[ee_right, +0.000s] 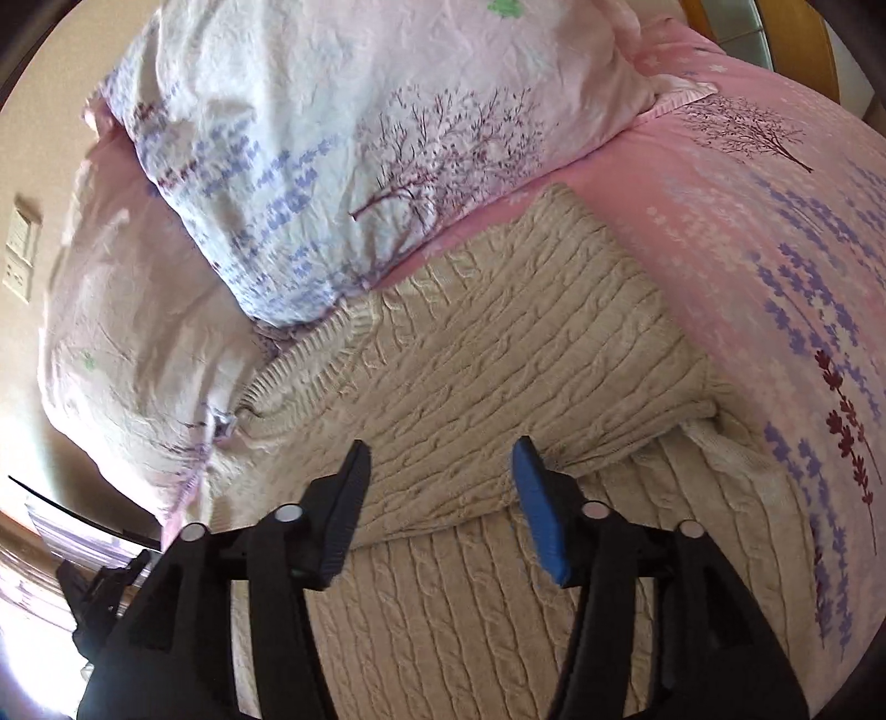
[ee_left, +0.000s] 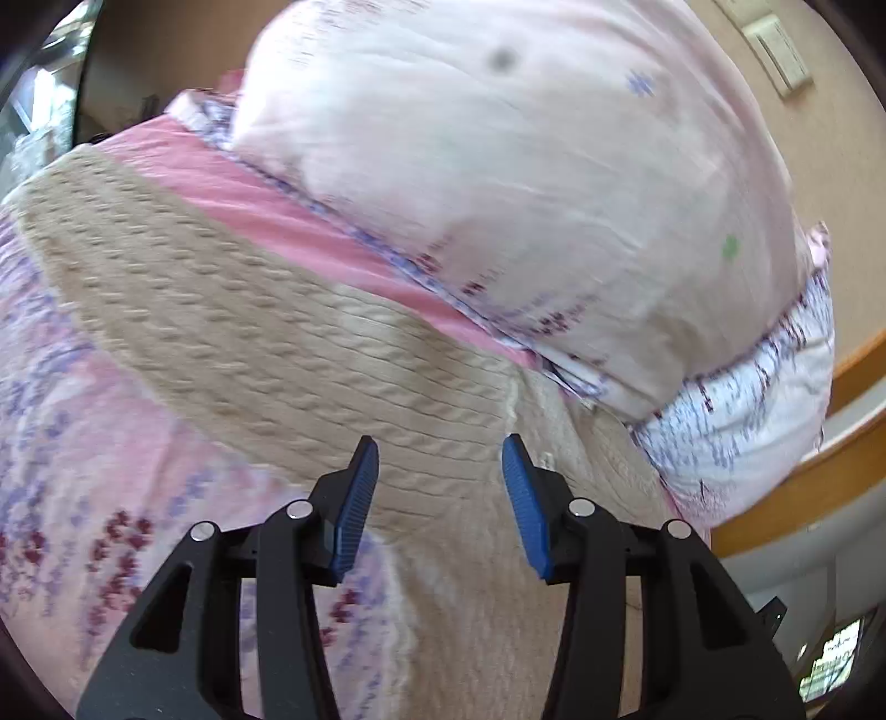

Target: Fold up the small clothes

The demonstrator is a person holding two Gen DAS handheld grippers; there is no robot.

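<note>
Beige cable-knit sweater [ee_right: 498, 360], pink bedsheet [ee_right: 775, 232] printed with purple lavender sprigs, pale pillow [ee_right: 332, 138] with tree print

1. A pink bedsheet printed with purple lavender sprigs and dark bare trees [ee_right: 775, 232] is covering the bed and is showing in the left wrist view [ee_left: 83, 443] too
2. A plump, wrinkled white pillow with a tree and lavender print [ee_right: 332, 138] is lying on the sheet
3. A second, pale pink pillow [ee_left: 526, 183] is lying just beside it
4. A beige wall switch plate [ee_left: 778, 50] is sitting on the tan wall
5. A curved wooden bed frame edge [ee_left: 803, 487] is showing past the pillows
</note>
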